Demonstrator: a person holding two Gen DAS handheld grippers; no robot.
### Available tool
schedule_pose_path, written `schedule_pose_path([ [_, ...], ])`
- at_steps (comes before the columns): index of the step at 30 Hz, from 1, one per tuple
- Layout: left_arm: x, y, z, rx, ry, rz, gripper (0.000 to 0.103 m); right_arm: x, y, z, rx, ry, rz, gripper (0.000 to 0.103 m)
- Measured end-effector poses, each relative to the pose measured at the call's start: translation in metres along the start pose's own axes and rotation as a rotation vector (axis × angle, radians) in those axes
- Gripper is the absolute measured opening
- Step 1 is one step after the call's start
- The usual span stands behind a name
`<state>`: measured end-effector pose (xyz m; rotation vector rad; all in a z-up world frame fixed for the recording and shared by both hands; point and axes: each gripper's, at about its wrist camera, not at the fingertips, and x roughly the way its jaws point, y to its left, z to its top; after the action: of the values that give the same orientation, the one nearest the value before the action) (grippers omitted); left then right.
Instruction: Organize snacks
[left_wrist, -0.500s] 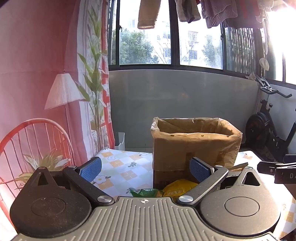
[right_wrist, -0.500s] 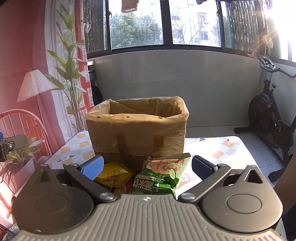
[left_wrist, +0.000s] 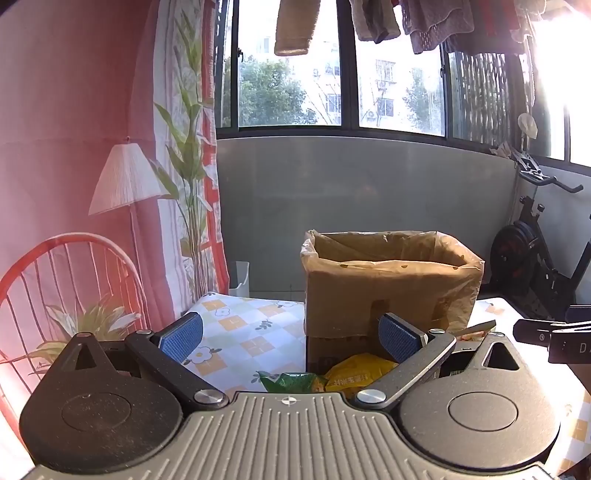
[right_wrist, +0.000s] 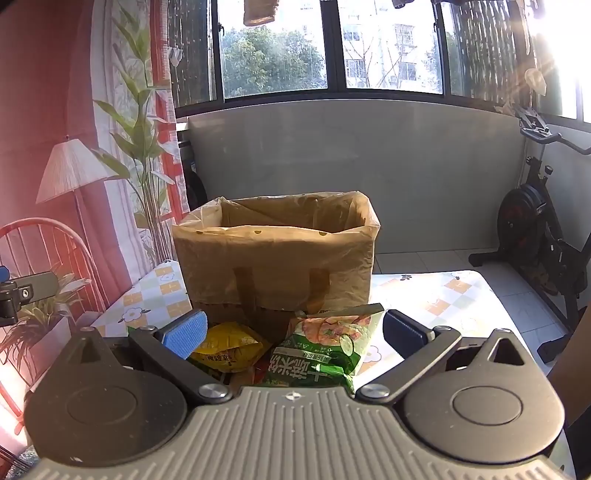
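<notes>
A cardboard box (left_wrist: 388, 291) lined with a brown plastic bag stands open-topped on the table; the right wrist view shows the same box (right_wrist: 275, 258) straight ahead. In front of it lie snack packets: a yellow packet (right_wrist: 227, 347), a green packet (right_wrist: 325, 347) leaning up, and in the left wrist view a yellow packet (left_wrist: 358, 373) beside a small green packet (left_wrist: 291, 382). My left gripper (left_wrist: 291, 338) is open and hangs above the table, just short of the packets. My right gripper (right_wrist: 293, 332) is open too, with the packets lying below and between its fingers, untouched.
The table (left_wrist: 240, 328) wears a checked flower-print cloth. An exercise bike (right_wrist: 543, 229) stands on the floor at the right. A printed backdrop with a lamp and a red chair (left_wrist: 74, 280) hangs at the left. The right gripper's side (left_wrist: 554, 334) shows at the left view's right edge.
</notes>
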<state>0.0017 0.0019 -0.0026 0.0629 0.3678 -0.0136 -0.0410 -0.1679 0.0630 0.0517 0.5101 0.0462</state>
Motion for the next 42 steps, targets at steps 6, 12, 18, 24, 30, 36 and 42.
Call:
schedule_pose_path([
  [6,-0.0035,-0.0002,-0.0004,0.003,-0.01,0.001,0.102,0.003,-0.0002,0.0014,0.004,-0.002,0.003,0.103],
  [12,-0.001,-0.0013,-0.0015,0.003,0.001,-0.004,0.102,0.0019,0.0008,0.0009,0.002,-0.002,0.012,0.103],
  [18,0.0004,0.0011,-0.0022,0.001,0.01,-0.007,0.102,0.0027,0.0014,0.0011,0.005,-0.001,0.008,0.103],
  [24,0.001,0.0008,-0.0031,0.0,0.012,-0.006,0.102,0.0007,0.0036,0.0016,-0.003,-0.009,0.009,0.103],
  [30,0.0006,0.0,-0.0032,0.0,0.012,-0.005,0.102,-0.0001,0.0044,0.0016,-0.001,-0.012,0.007,0.103],
  [36,0.001,-0.0006,-0.004,-0.001,0.014,-0.005,0.102,0.001,0.005,0.0008,-0.004,-0.011,0.01,0.103],
  [42,0.0014,-0.0009,-0.0052,-0.007,0.017,-0.008,0.102,0.001,0.0054,0.0008,-0.005,-0.011,0.01,0.103],
])
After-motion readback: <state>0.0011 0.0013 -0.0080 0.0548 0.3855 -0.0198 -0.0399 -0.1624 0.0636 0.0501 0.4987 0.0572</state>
